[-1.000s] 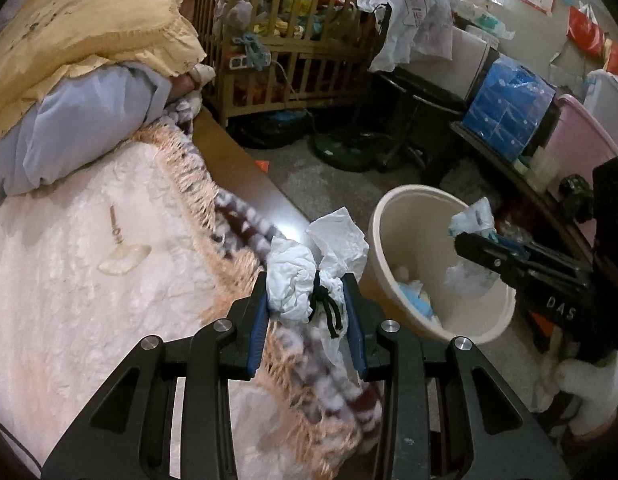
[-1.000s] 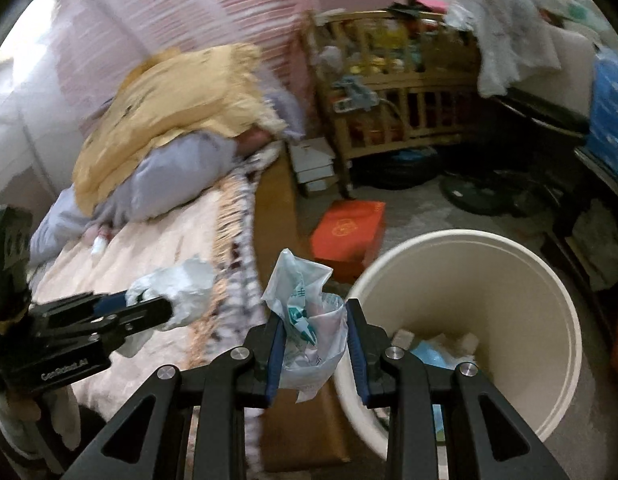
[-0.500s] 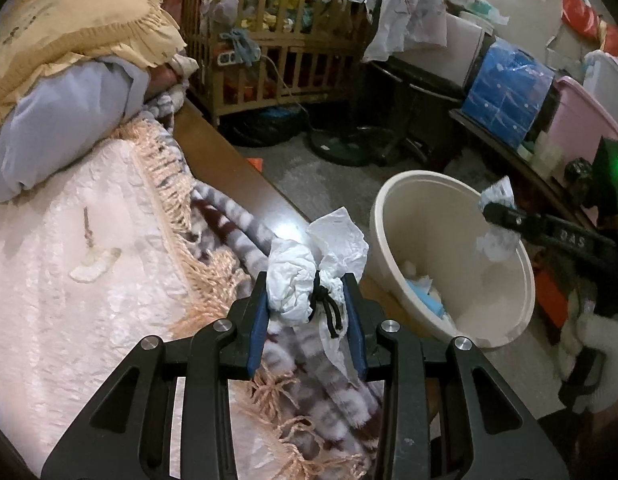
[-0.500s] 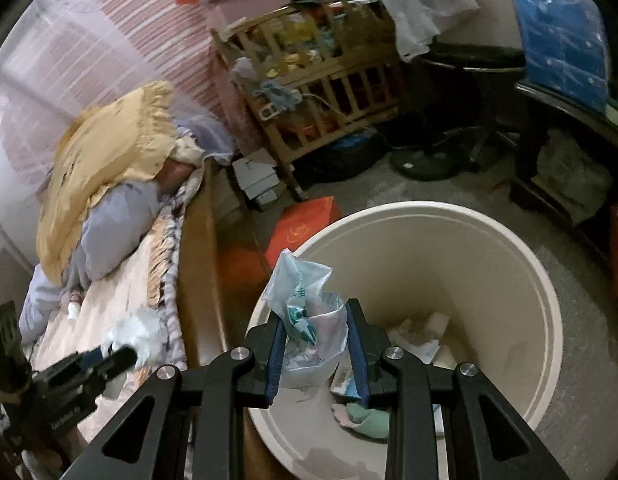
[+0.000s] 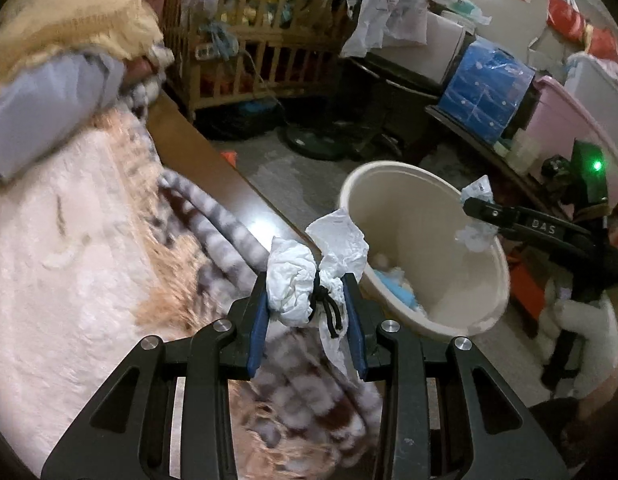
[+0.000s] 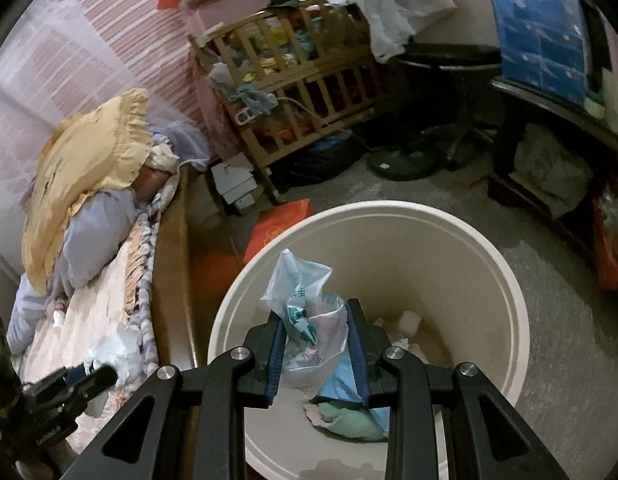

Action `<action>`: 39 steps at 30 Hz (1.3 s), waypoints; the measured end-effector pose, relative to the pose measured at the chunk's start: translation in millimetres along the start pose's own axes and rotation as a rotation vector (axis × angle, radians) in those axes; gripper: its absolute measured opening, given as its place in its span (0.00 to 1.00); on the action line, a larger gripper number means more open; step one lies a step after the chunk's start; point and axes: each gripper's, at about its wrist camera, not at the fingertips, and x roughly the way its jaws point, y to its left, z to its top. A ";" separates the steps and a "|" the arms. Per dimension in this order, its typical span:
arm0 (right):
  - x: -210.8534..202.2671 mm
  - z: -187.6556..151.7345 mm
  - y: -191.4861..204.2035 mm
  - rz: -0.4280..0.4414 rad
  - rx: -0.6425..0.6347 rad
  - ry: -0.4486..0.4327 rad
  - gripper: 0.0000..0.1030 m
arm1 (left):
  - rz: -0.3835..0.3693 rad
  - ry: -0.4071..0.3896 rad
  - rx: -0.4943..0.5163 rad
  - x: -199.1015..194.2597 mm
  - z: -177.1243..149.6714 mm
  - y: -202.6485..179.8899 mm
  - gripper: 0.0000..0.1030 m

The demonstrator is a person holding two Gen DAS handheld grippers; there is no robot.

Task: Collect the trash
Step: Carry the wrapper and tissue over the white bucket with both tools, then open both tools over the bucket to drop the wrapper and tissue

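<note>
My left gripper (image 5: 307, 312) is shut on a crumpled white tissue wad (image 5: 293, 284) with a black cord, held over the bed's edge beside the cream trash bin (image 5: 389, 172). My right gripper (image 6: 317, 340) is shut on a clear plastic bag (image 6: 305, 308) with green print, held over the open mouth of the bin (image 6: 509, 280). The bin holds blue, green and white scraps (image 6: 349, 416). The right gripper also shows in the left wrist view (image 5: 475, 206) above the bin's far rim.
A bed (image 5: 69, 260) with a fringed blanket and a wooden side rail (image 5: 213, 168) lies left of the bin. A wooden crib (image 6: 293, 72), a fan base (image 6: 405, 164), an orange box (image 6: 281, 224) and a dark table (image 6: 549, 104) stand around the floor.
My right gripper has moved with the bag from beside the bin to over its mouth. My left gripper has carried the tissue wad along the bed edge nearer the bin.
</note>
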 end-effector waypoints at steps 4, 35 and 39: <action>1.0 1.0 -8.0 0.002 0.025 0.012 0.27 | -0.032 0.052 -0.005 11.4 6.6 -9.6 0.31; -4.5 3.1 -15.1 -0.075 0.029 0.023 0.28 | -0.073 0.036 0.070 73.6 56.0 -67.8 0.32; -5.8 2.9 -17.5 -0.081 0.035 0.021 0.32 | -0.086 0.035 0.071 76.0 54.8 -68.2 0.32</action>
